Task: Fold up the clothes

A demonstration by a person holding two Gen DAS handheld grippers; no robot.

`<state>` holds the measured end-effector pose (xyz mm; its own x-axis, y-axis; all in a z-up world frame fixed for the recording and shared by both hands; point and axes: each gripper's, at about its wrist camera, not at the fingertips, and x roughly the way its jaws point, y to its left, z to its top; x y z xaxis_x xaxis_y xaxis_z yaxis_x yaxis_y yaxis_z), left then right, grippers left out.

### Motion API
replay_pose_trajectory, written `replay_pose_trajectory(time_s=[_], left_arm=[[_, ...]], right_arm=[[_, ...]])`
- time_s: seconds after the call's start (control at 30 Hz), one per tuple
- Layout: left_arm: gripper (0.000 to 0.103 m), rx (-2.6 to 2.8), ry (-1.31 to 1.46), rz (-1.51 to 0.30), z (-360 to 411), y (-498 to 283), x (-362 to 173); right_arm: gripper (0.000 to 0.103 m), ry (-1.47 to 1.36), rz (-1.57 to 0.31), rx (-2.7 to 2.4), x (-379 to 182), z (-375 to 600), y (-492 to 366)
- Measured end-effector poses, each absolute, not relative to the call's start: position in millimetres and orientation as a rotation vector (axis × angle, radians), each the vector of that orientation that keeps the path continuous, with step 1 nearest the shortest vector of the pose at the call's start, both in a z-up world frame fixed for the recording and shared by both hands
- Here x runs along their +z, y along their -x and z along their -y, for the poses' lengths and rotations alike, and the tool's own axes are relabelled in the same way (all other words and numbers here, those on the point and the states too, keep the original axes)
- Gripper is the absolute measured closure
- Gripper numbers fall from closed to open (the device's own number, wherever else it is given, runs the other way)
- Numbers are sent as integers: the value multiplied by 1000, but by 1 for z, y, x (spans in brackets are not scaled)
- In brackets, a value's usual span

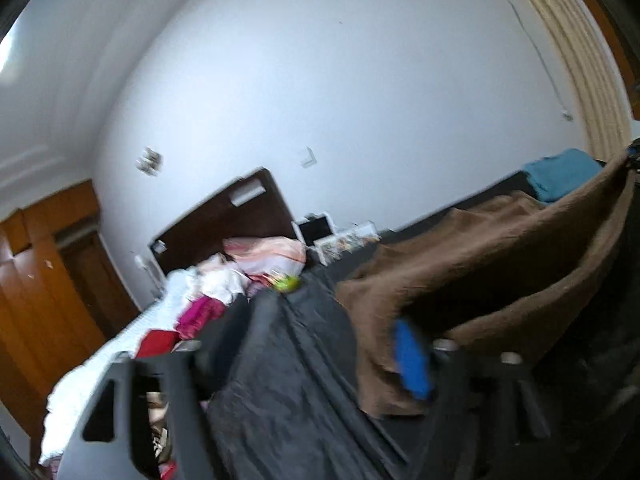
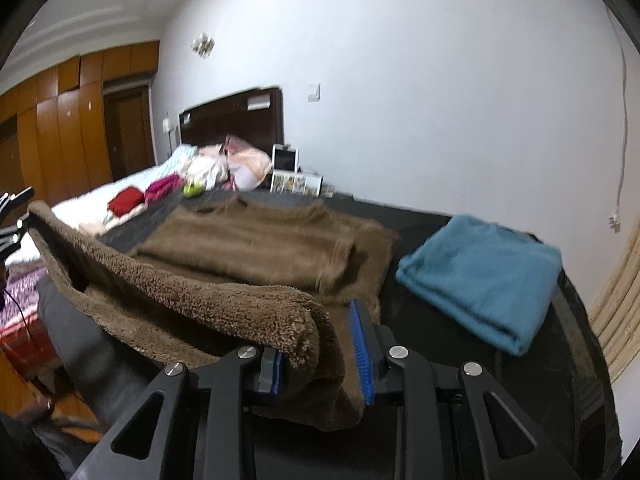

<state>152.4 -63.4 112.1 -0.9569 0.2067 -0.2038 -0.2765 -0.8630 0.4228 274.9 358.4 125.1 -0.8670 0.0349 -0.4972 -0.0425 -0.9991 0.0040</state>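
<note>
The right gripper is clamped on a bunched hem of the brown fleece, whose body lies flat on the bed left of the blue towel. The left gripper stands apart, its blue pad touching the fleece's lifted edge, none of it pinched.

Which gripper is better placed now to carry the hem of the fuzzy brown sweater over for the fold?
Right. The right gripper is shut on the fuzzy brown sweater. The left gripper stands wide, with cloth only against its blue pad.
</note>
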Motion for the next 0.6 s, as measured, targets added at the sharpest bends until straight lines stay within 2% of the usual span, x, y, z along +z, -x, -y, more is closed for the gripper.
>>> replay_pose_trajectory(time_s=[0.23,0.6], left_arm=[[20,2816,240,-613,63,-114,129],[20,2820,389,-505,39,8,148]], right_arm=[[74,749,-21,2982,147,-360,-241],[74,742,-64,2930,173,-377,-151]])
